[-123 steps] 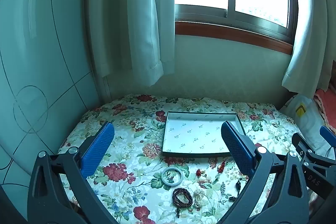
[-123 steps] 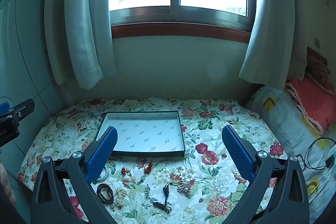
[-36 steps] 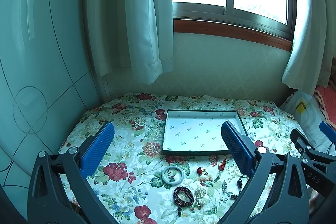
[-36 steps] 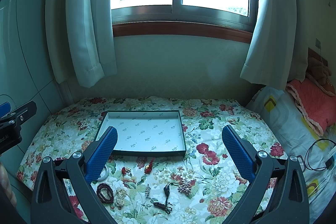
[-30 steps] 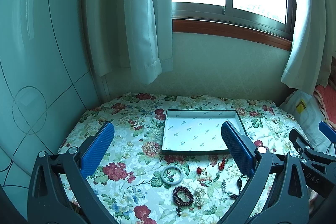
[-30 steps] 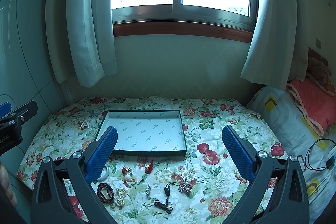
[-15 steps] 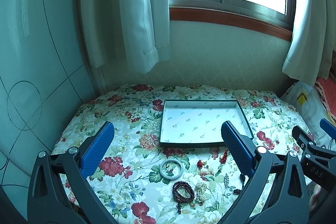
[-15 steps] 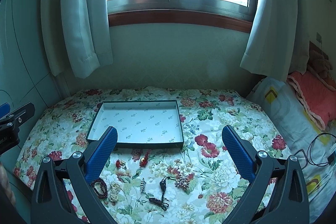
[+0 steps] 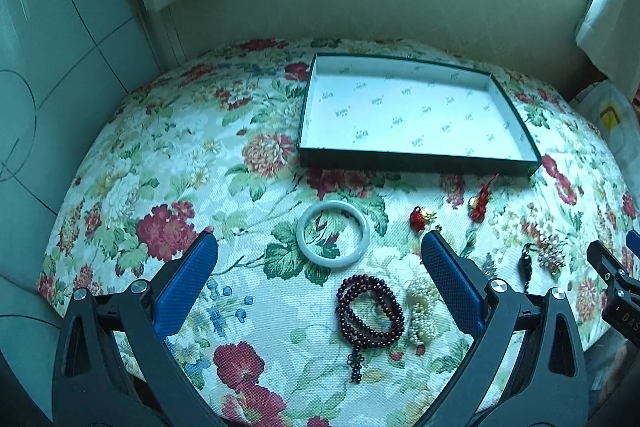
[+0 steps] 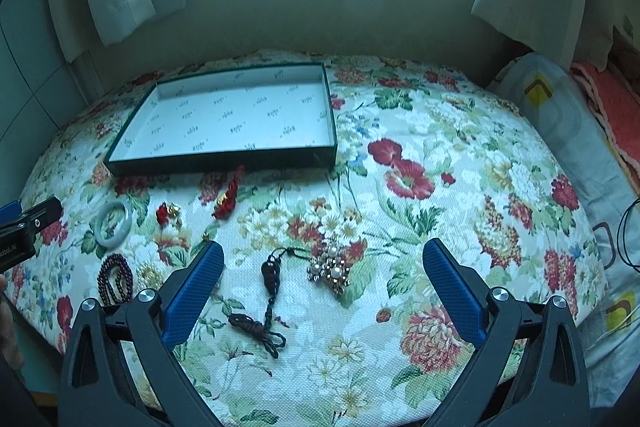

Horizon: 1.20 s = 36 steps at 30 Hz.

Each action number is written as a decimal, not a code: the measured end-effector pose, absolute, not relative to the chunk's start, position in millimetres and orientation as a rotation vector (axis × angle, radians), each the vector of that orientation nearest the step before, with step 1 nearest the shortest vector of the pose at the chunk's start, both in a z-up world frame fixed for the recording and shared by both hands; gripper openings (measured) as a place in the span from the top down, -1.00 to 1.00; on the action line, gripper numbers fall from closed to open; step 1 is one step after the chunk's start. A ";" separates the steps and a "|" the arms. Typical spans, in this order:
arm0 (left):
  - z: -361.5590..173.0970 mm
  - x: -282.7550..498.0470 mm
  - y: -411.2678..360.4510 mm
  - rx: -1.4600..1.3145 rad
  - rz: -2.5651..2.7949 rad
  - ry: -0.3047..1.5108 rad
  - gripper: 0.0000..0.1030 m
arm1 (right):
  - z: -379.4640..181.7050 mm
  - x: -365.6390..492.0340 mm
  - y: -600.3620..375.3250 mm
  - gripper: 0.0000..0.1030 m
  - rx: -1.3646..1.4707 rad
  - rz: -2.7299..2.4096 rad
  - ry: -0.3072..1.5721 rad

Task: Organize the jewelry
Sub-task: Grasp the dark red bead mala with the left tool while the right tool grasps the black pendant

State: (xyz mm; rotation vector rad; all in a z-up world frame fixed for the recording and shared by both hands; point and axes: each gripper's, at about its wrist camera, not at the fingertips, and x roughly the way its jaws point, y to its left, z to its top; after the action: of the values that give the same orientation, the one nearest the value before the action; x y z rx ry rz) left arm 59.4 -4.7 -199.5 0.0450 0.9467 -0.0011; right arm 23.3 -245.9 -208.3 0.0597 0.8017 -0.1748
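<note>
My left gripper [image 9: 320, 259] and right gripper [image 10: 323, 263] had fingers wide apart, holding nothing; the jade bangle [image 9: 333, 233] looked hard and slippery, so I'd pinch its rim.

Right tool [image 10: 322, 279] spread wide above pearl brooch [image 10: 330, 271], dark cord pendant [image 10: 269, 291], empty tray [image 10: 224, 159] beyond

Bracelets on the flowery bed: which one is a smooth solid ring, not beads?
The pale green jade bangle. The dark red bead bracelet and white pearl bracelet beside it are beaded strings.
</note>
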 end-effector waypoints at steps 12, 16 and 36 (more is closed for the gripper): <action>-250.3 60.4 8.9 0.055 0.027 1.054 -0.96 | -254.7 19.0 -245.6 -0.90 0.098 -0.127 0.869; -257.8 55.0 6.6 0.064 0.013 1.070 -0.96 | -256.1 18.4 -232.4 -0.44 0.054 -0.090 0.868; -271.3 45.2 4.1 0.052 -0.021 1.109 -0.83 | -269.5 33.3 -221.5 -0.08 0.076 -0.023 0.920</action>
State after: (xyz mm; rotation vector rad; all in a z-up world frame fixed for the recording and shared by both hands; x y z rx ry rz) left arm 45.2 4.1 -271.3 0.0516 1.1093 -0.0215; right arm 33.3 -221.5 -269.5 0.0759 0.9198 -0.0229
